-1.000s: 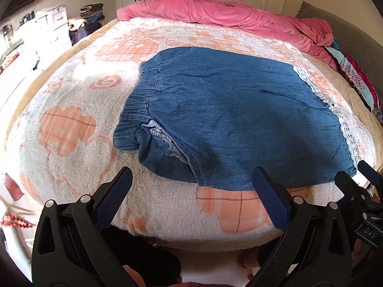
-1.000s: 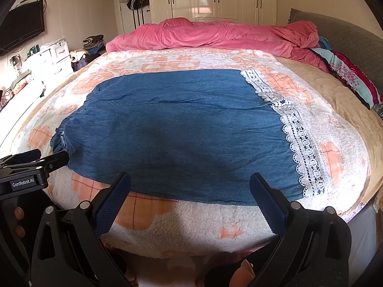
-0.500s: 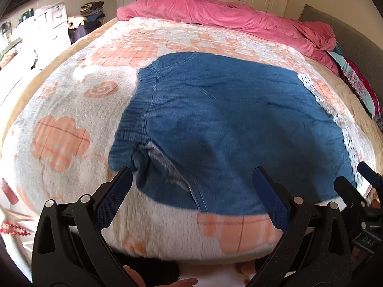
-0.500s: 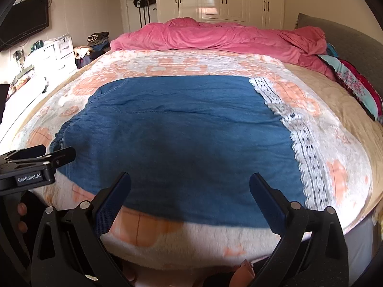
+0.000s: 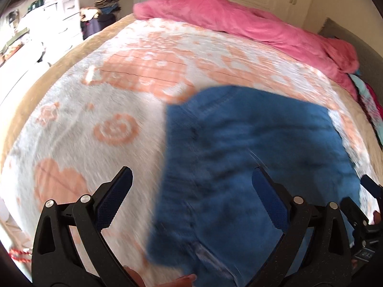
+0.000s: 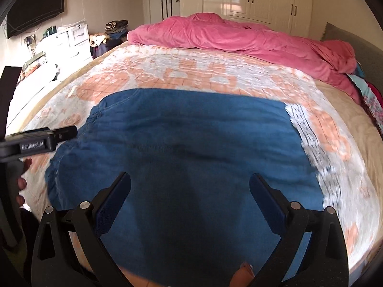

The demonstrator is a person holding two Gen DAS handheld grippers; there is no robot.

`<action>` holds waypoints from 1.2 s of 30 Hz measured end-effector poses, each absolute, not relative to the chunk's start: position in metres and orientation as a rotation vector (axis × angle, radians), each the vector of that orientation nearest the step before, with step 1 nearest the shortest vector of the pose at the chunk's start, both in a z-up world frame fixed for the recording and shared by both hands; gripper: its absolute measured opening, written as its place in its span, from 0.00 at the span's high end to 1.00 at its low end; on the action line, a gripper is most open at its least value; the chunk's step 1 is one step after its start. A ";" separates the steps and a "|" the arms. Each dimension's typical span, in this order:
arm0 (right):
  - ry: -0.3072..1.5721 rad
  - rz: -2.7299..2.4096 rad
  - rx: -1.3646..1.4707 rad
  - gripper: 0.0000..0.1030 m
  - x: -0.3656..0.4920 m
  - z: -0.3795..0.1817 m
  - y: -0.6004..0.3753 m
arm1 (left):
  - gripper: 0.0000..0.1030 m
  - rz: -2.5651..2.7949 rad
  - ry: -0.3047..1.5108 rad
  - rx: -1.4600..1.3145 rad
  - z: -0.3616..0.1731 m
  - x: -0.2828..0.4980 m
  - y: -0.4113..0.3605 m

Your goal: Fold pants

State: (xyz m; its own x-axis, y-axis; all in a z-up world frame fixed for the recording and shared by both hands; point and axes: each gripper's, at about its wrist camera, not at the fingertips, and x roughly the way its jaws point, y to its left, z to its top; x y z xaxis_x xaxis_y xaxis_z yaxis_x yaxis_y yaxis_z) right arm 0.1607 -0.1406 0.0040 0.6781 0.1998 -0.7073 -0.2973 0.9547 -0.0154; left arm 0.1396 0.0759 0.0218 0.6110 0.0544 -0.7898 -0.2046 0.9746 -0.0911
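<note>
Blue denim pants (image 6: 191, 148) lie spread flat on the bed, their elastic waistband at the left and a white lace hem (image 6: 308, 138) at the right. In the left wrist view the pants (image 5: 251, 157) are blurred, with the waistband end nearest. My left gripper (image 5: 191, 191) hangs open over that waistband edge, nothing between its fingers. My right gripper (image 6: 190, 191) is open above the middle of the pants' near edge. The left gripper's body (image 6: 38, 141) shows at the left edge of the right wrist view.
A white and orange fleece blanket (image 6: 191, 71) covers the bed. A pink duvet (image 6: 239, 35) is bunched along the far side, with patterned cloth (image 6: 373, 100) at the right. White drawers (image 6: 71, 40) and piled clothes stand at the left, wardrobes behind.
Both grippers have moved forward and down over the pants, which now fill more of each view. The left one has swung toward the waistband. Both stay open.
</note>
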 end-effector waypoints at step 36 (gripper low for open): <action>0.869 0.474 -0.473 0.04 0.365 -0.033 -0.039 | 0.71 -0.052 0.919 -0.067 -0.010 0.244 0.100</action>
State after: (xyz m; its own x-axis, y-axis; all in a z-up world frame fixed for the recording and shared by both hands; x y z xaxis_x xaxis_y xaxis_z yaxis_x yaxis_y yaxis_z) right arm 0.3649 -0.0389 -0.0334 0.5572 0.1988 -0.8062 -0.5704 0.7972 -0.1977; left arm 0.2437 0.0996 -0.0100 0.6055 -0.0736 -0.7924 0.0160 0.9966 -0.0803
